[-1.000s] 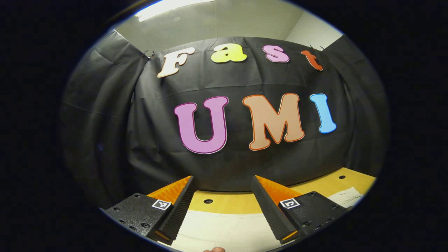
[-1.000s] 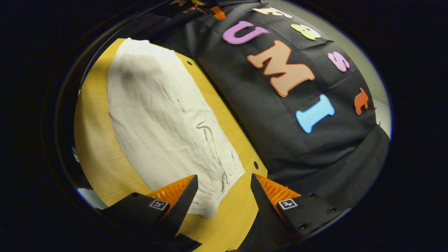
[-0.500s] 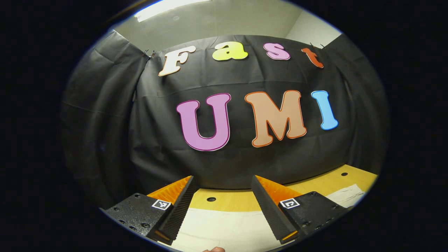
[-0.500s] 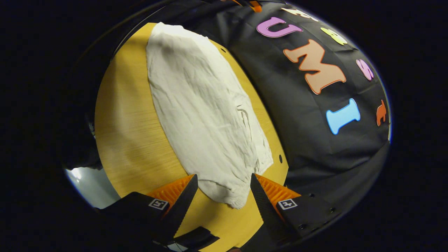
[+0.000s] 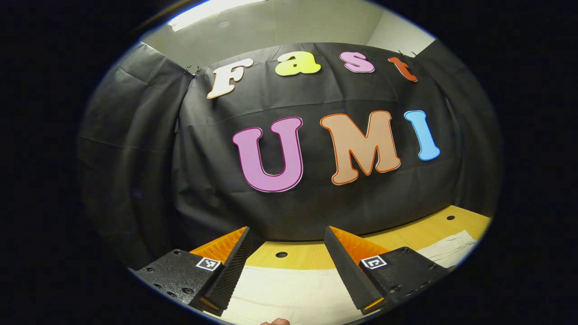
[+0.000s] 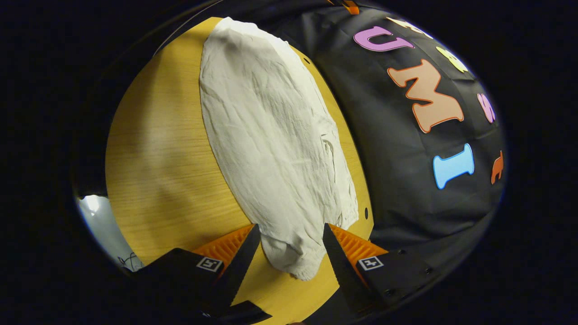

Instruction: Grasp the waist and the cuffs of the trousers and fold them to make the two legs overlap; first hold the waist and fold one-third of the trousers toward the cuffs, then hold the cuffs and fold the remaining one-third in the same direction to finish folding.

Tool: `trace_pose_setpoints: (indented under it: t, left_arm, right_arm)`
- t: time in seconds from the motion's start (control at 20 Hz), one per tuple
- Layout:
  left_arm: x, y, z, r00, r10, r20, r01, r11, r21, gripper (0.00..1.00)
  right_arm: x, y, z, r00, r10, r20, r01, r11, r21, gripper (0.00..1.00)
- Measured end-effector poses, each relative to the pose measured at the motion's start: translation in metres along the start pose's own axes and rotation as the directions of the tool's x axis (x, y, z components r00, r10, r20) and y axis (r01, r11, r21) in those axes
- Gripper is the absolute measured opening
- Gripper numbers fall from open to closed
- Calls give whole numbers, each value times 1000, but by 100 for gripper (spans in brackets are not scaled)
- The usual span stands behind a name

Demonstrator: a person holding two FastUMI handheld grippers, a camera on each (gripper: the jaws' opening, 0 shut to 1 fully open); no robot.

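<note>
Pale cream trousers (image 6: pixel 275 135) lie spread lengthwise on a wooden desk (image 6: pixel 158 158), stretching away from the right tongs (image 6: pixel 289 248) toward the far end of the booth. In the right gripper view the near end of the garment — a rumpled, rounded edge of cloth, whether waist or cuff cannot be told — reaches into the gap between the two fingers. The right tongs stand wide open, one finger on each side of that cloth end, and whether either finger touches the fabric cannot be told; nothing is clamped. The cloth is creased, with a small puckered fold along its edge on the side nearest the black cloth wall (image 6: pixel 406 189). A small round hole (image 6: pixel 365 211) in the desk shows just beyond the trousers' edge, beside the right-hand finger.

In the left gripper view the left tongs (image 5: pixel 286 253) are likewise wide open and hold nothing — they point level at the black wall across the desk. Between and below the fingers lies a broad stretch of the same pale cloth (image 5: pixel 289 293), its far edge running straight across just short of a round hole (image 5: pixel 281 254) in the bare wood ahead. A further strip of the fabric shows out to the right, past the right-hand finger. A fingertip (image 5: pixel 275 322) of the person's hand peeks in at the bottom edge.
</note>
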State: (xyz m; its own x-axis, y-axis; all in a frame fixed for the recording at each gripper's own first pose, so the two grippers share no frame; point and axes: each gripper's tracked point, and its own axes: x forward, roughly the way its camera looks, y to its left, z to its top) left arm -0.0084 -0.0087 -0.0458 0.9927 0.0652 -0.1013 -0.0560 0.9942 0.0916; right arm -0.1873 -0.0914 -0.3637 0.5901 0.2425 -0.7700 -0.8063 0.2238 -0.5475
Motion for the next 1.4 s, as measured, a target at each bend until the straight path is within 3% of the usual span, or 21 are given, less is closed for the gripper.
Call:
trace_pose_setpoints:
  t: [0.1, 0.2, 0.25, 0.3, 0.35, 0.4, 0.45, 0.5, 0.55, 0.6, 0.65, 0.75, 0.95, 1.15, 1.35, 1.4]
  left_arm:
    - [0, 2, -1, 1000, -4, -2, 4, 1000, 5, 96]
    - [1, 5, -2, 1000, -2, 0, 2, 1000, 26, 100]
    - [1, 8, -2, 1000, 0, 2, 0, 999, 34, 96]
    - [0, 11, -3, 1000, 2, 1, -2, 999, 39, 96]
    - [-1, 13, -6, 1000, 5, -1, -5, 999, 42, 100]
    - [0, 15, -6, 1000, 2, -3, -2, 999, 42, 96]
    - [0, 16, -9, 1000, -4, -3, 4, 999, 40, 96]
    - [-1, 19, -11, 1000, -7, -5, 7, 999, 44, 96]
    - [-2, 23, -16, 1000, -6, -10, 7, 998, 55, 96]
    - [-3, 29, -19, 1000, -4, -15, 5, 997, 72, 96]
    - [-5, 36, -25, 1000, -1, -21, 3, 996, 95, 96]
    - [-6, 48, -33, 1000, -4, -27, 7, 991, 133, 96]
    - [-14, 78, -59, 997, 5, -73, 13, 969, 246, 96]
    - [-25, 109, -87, 991, 32, -133, 14, 944, 329, 96]
    - [-36, 126, -118, 981, 22, -192, 71, 884, 463, 96]
    - [-39, 128, -125, 978, 11, -208, 95, 863, 496, 96]
  right_arm:
    - [10, -4, 2, 1000, -4, -6, 4, 1000, -3, 92]
    - [19, -5, 2, 1000, 5, -19, -4, 1000, 16, 89]
    - [21, -5, 2, 1000, 7, -26, -6, 1000, 26, 80]
    - [24, -1, 2, 999, 22, -32, -21, 999, 40, 78]
    - [26, 3, 2, 999, 36, -36, -34, 998, 51, 65]
    - [28, 9, 1, 998, 58, -40, -55, 997, 62, 55]
    - [28, 13, 2, 997, 61, -45, -59, 996, 61, 34]
    - [28, 15, 4, 997, 63, -45, -61, 997, 55, 26]
    - [30, 13, 4, 997, 56, -44, -53, 997, 52, 5]
    - [29, 13, 2, 997, 54, -52, -50, 996, 75, 16]
    - [29, 13, 1, 997, 56, -56, -50, 993, 103, 10]
    - [31, 12, -1, 995, 67, -69, -56, 987, 147, 10]
    - [31, 13, 2, 997, 44, -68, -40, 998, 56, 10]
    - [32, 13, 1, 996, 36, -83, -29, 996, 80, 10]
    - [33, 13, 2, 996, 34, -85, -29, 998, 58, 13]
    - [32, 13, 2, 996, 32, -85, -27, 998, 57, 10]
